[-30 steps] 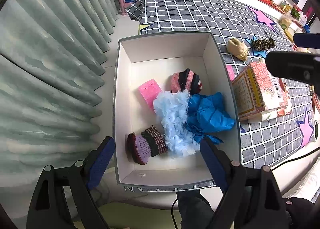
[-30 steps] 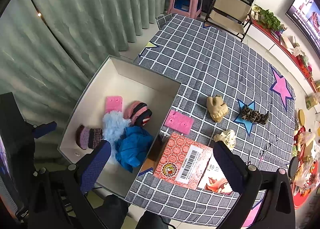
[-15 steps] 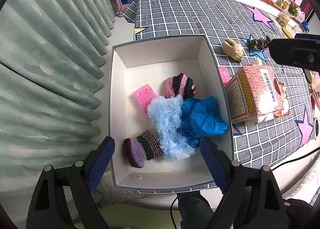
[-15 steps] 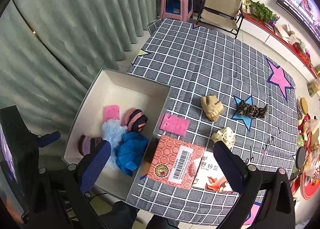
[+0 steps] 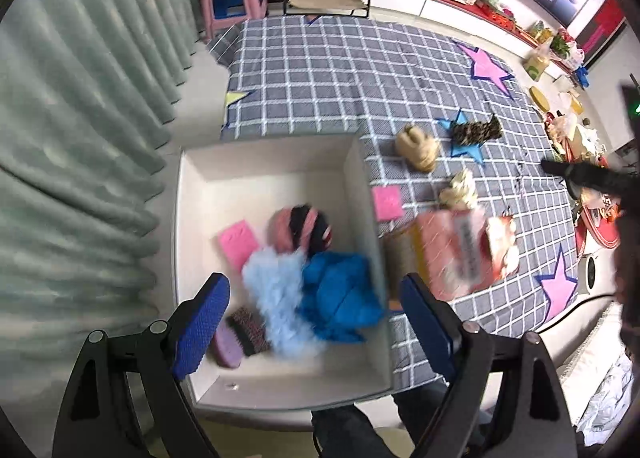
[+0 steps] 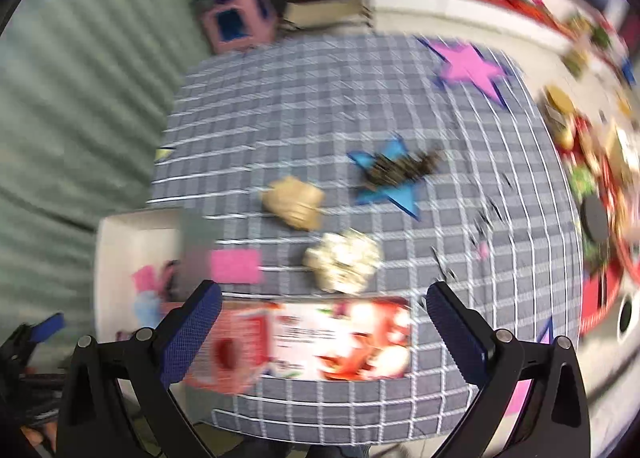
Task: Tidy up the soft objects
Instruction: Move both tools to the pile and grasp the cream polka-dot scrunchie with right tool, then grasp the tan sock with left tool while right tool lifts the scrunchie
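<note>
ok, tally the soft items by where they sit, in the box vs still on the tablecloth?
In the white box: 5 (pink sponge, pink-black knit, light-blue fluffy piece, blue cloth, purple knit).
On the tablecloth: 4 (pink sponge, tan piece, cream piece, leopard-print piece).
Total: 9.

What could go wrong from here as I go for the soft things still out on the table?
The right tool hangs open above the red printed box, which sits just in front of the cream soft item; reaching in low could catch that box. The pink sponge lies flat beside the white bin's wall, so a finger may hit the wall. The right view is blurred, so aim may suffer.
</note>
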`<action>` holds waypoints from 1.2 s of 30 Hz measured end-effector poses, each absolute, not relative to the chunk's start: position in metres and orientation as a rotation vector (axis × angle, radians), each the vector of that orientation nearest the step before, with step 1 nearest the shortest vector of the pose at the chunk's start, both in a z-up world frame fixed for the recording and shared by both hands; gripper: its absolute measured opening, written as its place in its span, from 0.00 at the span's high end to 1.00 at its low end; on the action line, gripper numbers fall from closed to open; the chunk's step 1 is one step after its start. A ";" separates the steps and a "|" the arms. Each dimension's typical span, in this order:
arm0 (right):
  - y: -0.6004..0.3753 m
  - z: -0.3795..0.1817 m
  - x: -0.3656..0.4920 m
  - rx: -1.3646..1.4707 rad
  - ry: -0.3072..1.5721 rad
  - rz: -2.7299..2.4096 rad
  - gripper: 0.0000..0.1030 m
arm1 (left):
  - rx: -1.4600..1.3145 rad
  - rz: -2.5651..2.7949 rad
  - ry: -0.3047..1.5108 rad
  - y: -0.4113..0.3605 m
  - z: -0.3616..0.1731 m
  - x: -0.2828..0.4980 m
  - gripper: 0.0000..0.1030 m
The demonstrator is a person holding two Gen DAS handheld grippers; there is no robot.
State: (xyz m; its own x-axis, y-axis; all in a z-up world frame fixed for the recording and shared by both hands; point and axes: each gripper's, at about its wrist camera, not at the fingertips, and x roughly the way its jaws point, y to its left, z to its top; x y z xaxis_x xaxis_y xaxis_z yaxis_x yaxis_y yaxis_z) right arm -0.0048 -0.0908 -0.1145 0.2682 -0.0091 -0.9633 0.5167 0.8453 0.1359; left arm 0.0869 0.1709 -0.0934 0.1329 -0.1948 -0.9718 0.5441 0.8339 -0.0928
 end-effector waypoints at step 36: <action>-0.191 -0.267 -0.020 0.696 1.383 -0.129 0.73 | 0.357 -0.240 1.784 -0.095 -0.305 0.180 0.16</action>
